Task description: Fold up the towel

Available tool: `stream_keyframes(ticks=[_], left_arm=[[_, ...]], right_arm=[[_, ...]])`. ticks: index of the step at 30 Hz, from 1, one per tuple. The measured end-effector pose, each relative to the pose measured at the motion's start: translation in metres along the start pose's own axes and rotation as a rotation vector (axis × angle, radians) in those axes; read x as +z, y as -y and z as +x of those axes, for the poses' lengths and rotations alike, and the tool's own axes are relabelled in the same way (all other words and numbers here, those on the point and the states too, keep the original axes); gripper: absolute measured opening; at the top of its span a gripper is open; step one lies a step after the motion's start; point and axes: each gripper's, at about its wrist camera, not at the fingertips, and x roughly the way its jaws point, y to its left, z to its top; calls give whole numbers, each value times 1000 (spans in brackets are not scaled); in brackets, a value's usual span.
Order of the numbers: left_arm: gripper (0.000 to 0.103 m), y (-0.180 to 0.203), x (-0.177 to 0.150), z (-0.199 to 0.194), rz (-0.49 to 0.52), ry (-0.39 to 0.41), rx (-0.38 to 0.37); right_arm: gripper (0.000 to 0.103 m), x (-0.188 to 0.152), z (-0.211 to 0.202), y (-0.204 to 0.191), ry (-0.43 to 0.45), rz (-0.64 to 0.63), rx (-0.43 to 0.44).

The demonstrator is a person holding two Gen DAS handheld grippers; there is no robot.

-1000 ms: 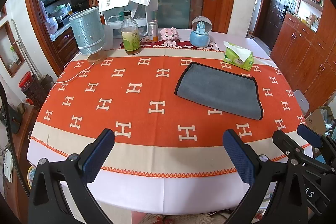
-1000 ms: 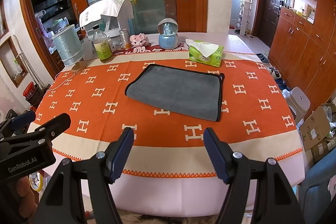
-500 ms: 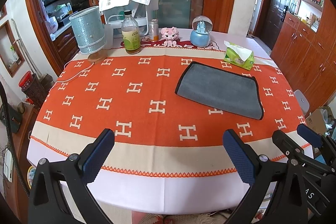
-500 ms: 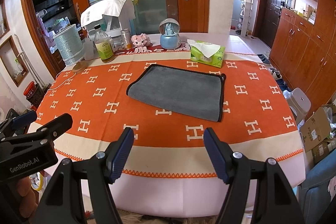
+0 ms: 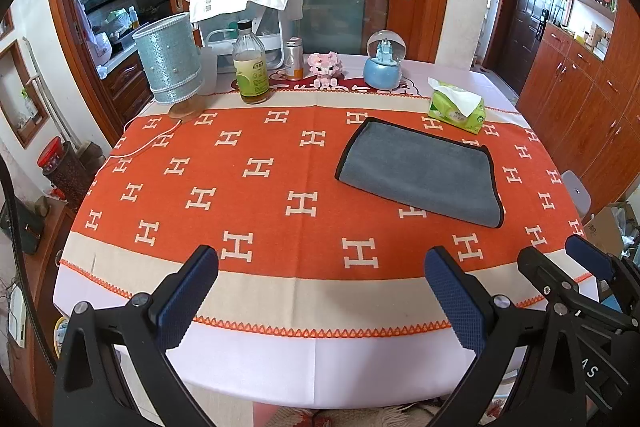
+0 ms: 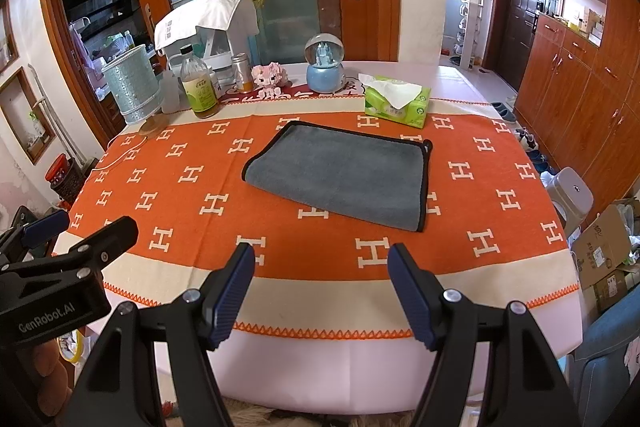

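Nothing has moved: both the left hand-held gripper point(image 5: 320, 291) and right hand-held gripper point(image 6: 320, 287) hover wide apart, empty, near the flat grey towel point(image 6: 340, 175) on the worktop point(image 6: 280, 259).

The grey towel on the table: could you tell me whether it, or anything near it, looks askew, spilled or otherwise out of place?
Nothing stands out. The grey towel lies flat on the orange tablecloth, slightly angled to the table's edge, with no bunching. The tissue box, bottle and snow globe stand upright; no spills show. Both grippers hover open, short of the towel.
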Motion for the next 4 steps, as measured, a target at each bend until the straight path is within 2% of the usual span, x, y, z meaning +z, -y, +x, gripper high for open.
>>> stream_keyframes(ticks=[4], left_arm=[[102,-2,-1,1,-1,0,1]], right_arm=[[69,0,0,-1,-2,1,2]])
